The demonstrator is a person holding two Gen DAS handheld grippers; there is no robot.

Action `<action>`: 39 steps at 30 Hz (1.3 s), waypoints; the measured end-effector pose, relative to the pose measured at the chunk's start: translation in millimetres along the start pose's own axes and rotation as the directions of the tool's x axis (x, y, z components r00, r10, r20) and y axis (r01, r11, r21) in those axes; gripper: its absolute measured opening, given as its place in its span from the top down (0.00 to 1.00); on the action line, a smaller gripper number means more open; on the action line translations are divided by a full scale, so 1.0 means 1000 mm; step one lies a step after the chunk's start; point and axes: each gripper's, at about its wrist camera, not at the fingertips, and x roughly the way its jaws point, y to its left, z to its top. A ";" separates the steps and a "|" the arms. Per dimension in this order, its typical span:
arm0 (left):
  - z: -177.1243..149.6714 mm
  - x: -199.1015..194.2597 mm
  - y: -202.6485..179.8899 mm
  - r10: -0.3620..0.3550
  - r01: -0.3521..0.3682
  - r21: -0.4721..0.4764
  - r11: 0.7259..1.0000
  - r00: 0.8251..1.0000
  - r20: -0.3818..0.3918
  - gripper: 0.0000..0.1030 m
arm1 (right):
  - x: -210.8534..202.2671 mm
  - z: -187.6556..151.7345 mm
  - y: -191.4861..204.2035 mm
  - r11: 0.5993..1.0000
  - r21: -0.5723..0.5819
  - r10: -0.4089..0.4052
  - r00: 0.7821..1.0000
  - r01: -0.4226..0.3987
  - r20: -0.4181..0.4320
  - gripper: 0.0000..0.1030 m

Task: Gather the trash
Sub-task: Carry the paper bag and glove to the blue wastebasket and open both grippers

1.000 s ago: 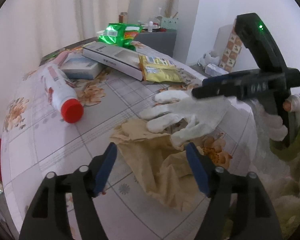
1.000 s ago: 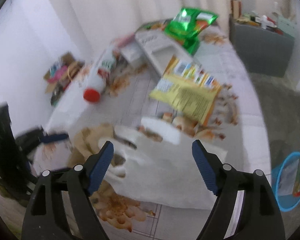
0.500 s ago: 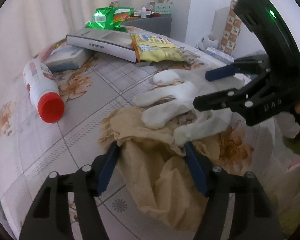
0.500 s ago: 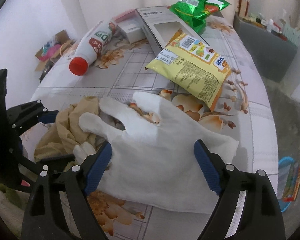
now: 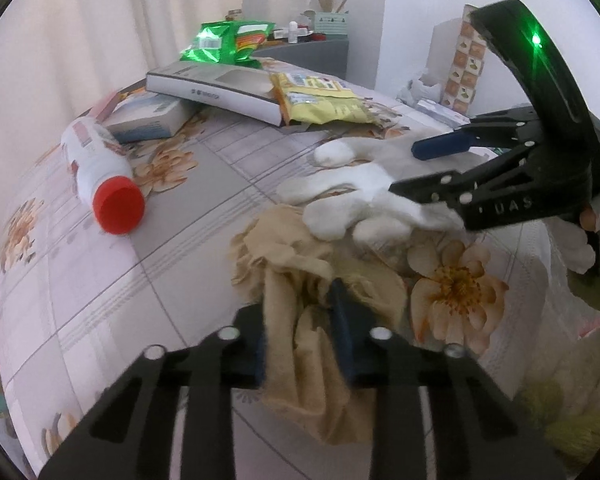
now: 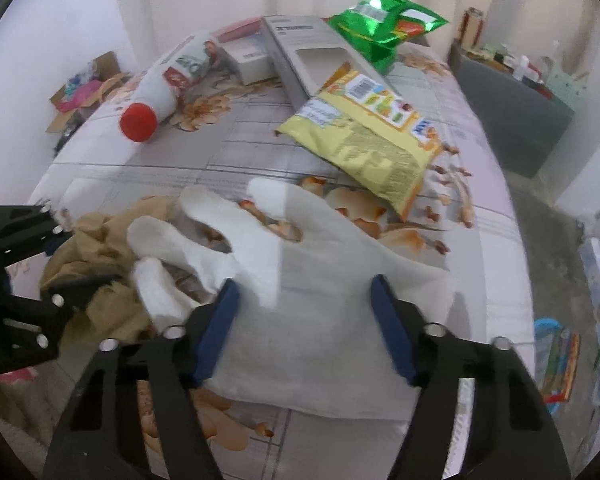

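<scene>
My left gripper points down, its jaws closing on the tan cloth. My right gripper points down too, jaws closing around the white glove, maybe just touching it.

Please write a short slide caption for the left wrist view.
Left gripper closing on the beige cloth; right gripper over the white glove.
</scene>
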 end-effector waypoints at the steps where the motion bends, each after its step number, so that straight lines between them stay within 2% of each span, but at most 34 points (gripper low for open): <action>1: -0.001 -0.001 0.001 0.001 -0.001 -0.007 1.000 1.000 -0.001 0.82 | -0.001 0.000 -0.002 1.000 0.012 0.000 1.000 0.000 -0.001 0.53; 3: -0.003 -0.003 0.002 0.002 -0.002 -0.019 1.000 1.000 -0.004 0.85 | -0.003 -0.001 -0.004 1.000 0.029 -0.001 1.000 0.001 -0.002 0.66; 5: -0.005 -0.006 0.003 0.004 -0.005 -0.034 0.999 1.000 -0.004 0.86 | -0.006 -0.002 -0.006 0.999 0.049 0.006 1.000 -0.006 -0.005 0.89; 7: -0.006 -0.010 0.004 0.005 -0.006 -0.046 0.999 1.000 -0.002 0.87 | -0.007 -0.004 -0.010 0.996 0.082 0.030 1.000 -0.030 -0.007 0.96; 15: 0.000 -0.043 0.007 0.022 -0.018 -0.072 0.997 0.998 0.054 0.87 | -0.037 -0.017 -0.020 0.973 0.191 0.118 0.991 -0.129 0.068 0.98; 21: 0.029 -0.066 -0.011 -0.015 0.018 -0.019 1.000 0.990 0.141 0.87 | -0.076 -0.027 -0.044 0.936 0.286 0.157 0.970 -0.207 0.188 0.98; 23: 0.047 -0.065 -0.022 -0.069 0.069 0.002 0.998 0.985 0.158 0.87 | -0.086 -0.032 -0.056 0.920 0.326 0.151 0.963 -0.220 0.224 0.98; 27: 0.087 -0.052 -0.051 -0.183 0.177 0.053 0.983 0.971 0.155 0.87 | -0.113 -0.048 -0.092 0.877 0.423 0.094 0.947 -0.225 0.308 0.98; 31: 0.135 -0.031 -0.098 -0.292 0.275 0.136 0.952 0.948 0.126 0.87 | -0.143 -0.080 -0.139 0.821 0.543 -0.036 0.933 -0.176 0.358 0.98; 35: 0.178 -0.003 -0.155 -0.381 0.360 0.206 0.910 0.922 0.075 0.87 | -0.162 -0.112 -0.186 0.742 0.660 -0.168 0.923 -0.113 0.346 0.98; 36: 0.187 0.006 -0.168 -0.400 0.380 0.217 0.899 0.915 0.058 0.87 | -0.166 -0.123 -0.200 0.712 0.696 -0.211 0.920 -0.087 0.331 0.98; 39: 0.220 0.042 -0.217 -0.463 0.454 0.246 0.856 0.886 -0.026 0.87 | -0.167 -0.148 -0.233 0.636 0.770 -0.285 0.915 -0.043 0.286 0.98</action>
